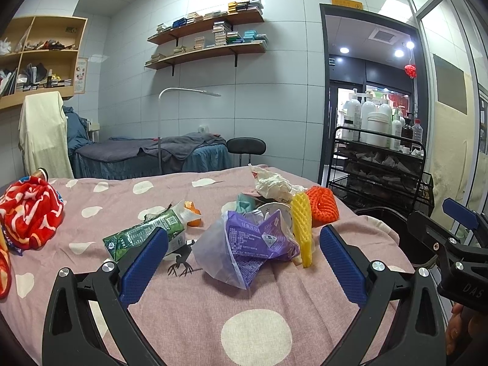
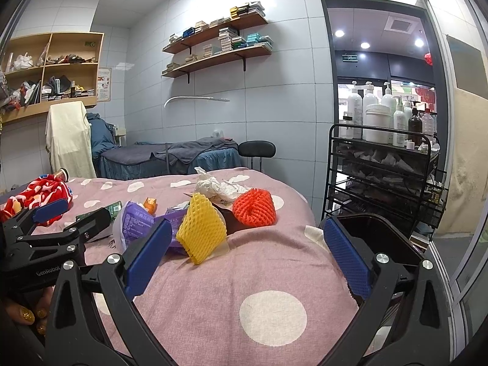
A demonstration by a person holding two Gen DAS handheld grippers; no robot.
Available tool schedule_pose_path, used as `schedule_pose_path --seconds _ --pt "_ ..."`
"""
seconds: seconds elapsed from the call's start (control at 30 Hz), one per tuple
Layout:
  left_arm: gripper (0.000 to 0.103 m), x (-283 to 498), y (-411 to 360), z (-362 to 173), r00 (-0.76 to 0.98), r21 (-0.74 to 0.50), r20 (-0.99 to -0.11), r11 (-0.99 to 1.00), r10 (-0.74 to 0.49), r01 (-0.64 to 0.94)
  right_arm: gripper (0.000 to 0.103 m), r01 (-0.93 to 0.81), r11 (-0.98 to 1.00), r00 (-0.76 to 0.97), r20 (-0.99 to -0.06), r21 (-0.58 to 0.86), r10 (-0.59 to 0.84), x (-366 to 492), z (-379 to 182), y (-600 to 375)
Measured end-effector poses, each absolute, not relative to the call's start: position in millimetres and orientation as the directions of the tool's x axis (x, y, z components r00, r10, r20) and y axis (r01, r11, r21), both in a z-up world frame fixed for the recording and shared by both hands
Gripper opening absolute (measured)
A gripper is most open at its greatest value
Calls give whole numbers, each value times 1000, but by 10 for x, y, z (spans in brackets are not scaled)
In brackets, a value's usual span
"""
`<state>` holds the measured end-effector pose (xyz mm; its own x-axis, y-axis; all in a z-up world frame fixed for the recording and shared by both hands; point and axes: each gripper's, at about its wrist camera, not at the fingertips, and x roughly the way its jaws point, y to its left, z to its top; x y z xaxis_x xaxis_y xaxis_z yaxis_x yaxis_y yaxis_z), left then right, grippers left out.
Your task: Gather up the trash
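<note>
Both grippers, left gripper [image 1: 244, 259] and right gripper [image 2: 247, 259], hang spread and empty over the dotted bed [image 1: 189, 314]. At twelve o'clock lies the trash heap; the purple wrapper [image 1: 256, 238] looks light, crinkly, slippery, best pinched at a raised fold.

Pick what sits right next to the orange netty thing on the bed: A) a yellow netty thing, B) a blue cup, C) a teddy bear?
A: the yellow foam net lies just left of the orange foam net on the pink bedspread.
</note>
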<state>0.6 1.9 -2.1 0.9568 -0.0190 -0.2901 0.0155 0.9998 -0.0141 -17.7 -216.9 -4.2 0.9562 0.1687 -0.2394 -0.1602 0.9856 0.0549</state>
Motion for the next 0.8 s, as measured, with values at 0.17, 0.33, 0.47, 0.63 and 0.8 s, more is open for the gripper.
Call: schedule_pose_path --seconds 0.17,0.33,0.47,0.63,0.8 --pt "98 4 17 -27 956 -14 -292 1000 -19 15 98 -161 985 955 -242 55 170 -181 -42 -2164" --pt "98 8 14 -42 955 -12 -296 1000 -19 16 98 -164 985 955 -243 55 172 -173 -46 -2165" --pt "98 10 10 -48 955 -13 -296 1000 -18 14 98 -168 984 954 -245 55 176 -179 -51 -2157" --pt "98 8 18 -48 955 -12 -296 1000 -19 16 98 -168 984 953 -248 55 176 -180 -53 -2156" --pt "98 7 28 -58 954 -14 -300 1000 -16 13 98 -168 984 952 -248 57 177 -178 -52 -2149"
